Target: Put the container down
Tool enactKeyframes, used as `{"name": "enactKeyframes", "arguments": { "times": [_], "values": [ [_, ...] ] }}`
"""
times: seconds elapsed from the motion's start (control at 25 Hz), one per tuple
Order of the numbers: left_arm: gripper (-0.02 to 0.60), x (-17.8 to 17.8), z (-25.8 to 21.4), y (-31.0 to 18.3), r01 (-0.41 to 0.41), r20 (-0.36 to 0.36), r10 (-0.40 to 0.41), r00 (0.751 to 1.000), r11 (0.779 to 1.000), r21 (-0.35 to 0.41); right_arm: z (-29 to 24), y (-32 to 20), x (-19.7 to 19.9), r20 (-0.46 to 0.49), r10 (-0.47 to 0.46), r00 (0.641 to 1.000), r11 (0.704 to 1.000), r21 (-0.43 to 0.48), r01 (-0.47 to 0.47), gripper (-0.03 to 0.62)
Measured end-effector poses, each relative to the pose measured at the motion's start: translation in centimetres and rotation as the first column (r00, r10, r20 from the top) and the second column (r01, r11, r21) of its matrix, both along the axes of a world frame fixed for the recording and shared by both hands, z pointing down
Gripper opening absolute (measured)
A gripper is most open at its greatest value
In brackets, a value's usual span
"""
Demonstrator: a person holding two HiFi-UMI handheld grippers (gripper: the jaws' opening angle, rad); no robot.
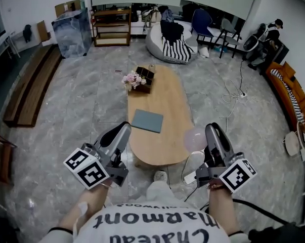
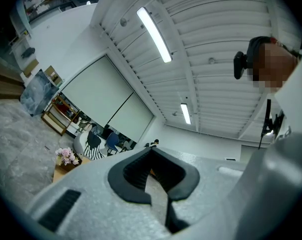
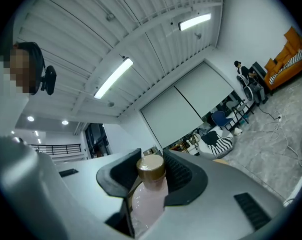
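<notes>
The container (image 1: pixel 194 138) is a pale pink translucent bottle with a gold-brown cap (image 3: pixel 151 168). My right gripper (image 1: pixel 209 133) is shut on it and holds it in the air over the near right end of the oval wooden table (image 1: pixel 165 135). In the right gripper view the bottle (image 3: pixel 148 201) stands between the two dark pads (image 3: pixel 183 176), its cap reaching just past them. My left gripper (image 1: pixel 125 129) hovers at the table's near left edge. In the left gripper view its jaws (image 2: pixel 153 173) are closed together with nothing between them.
On the table lie a grey-blue pad (image 1: pixel 147 120) and, at the far end, a dark box with pink flowers (image 1: pixel 138 80). A white object (image 1: pixel 191 170) and cables (image 1: pixel 234 92) are on the marble floor. A beanbag with a striped blanket (image 1: pixel 173 47) and a shelf (image 1: pixel 112 27) stand beyond.
</notes>
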State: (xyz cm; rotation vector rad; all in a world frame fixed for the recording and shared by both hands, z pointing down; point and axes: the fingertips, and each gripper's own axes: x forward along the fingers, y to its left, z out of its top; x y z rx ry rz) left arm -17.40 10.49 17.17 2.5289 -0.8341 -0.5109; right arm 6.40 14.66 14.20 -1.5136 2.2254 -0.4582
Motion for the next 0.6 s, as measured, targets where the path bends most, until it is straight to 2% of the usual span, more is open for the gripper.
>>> {"name": "enactKeyframes", "arguments": {
  "times": [0.6],
  "values": [
    [0.015, 6.2, -1.1, -12.5, 0.084, -0.014, -0.084, 0.996, 0.996, 0.011, -0.5, -15.1, 5.5, -0.011, -0.120, 0.993, 0.993, -0.003, 0.120, 0.135]
  ]
}}
